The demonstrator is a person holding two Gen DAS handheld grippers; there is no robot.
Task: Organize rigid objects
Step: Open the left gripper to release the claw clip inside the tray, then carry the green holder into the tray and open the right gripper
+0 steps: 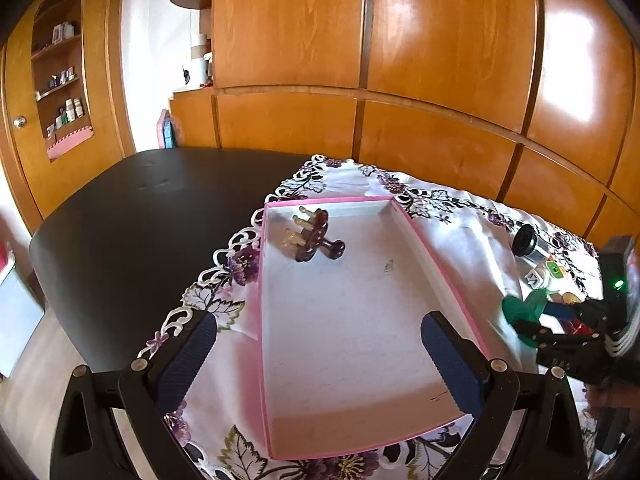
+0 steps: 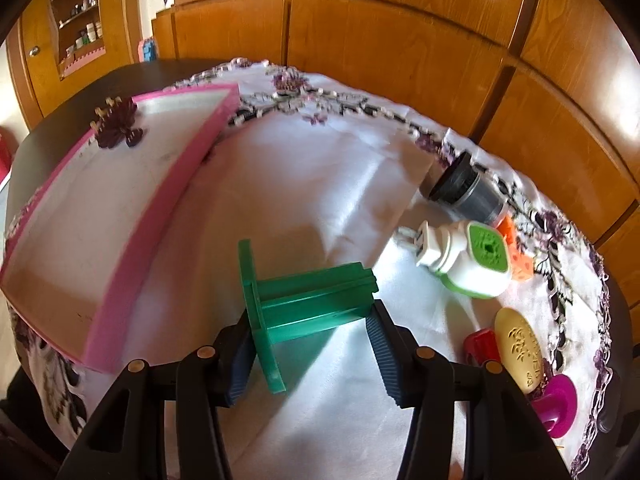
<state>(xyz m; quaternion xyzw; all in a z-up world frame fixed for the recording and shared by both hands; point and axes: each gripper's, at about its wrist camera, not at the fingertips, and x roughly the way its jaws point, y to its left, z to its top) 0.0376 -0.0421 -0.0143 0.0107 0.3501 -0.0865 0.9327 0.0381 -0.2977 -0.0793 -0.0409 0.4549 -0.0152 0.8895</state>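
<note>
Wooden panels back the bench (image 1: pixel 120 208); a green spool (image 2: pixel 304 300) is pinched by the right tongs (image 2: pixel 312 344) for boxing, while the left tongs (image 1: pixel 320 364) are held spread over the pink box (image 1: pixel 436 264).

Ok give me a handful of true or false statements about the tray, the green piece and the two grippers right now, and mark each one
1. The right gripper is closed on the green plastic piece. True.
2. The pink tray holds three items. False: only the dark brown plug lies in it.
3. The left gripper is open and holds nothing. True.
4. The white and green plug lies inside the tray. False: it rests on the embroidered cloth, outside the tray.
5. The grey cylinder stands upright. False: it lies on its side.
</note>
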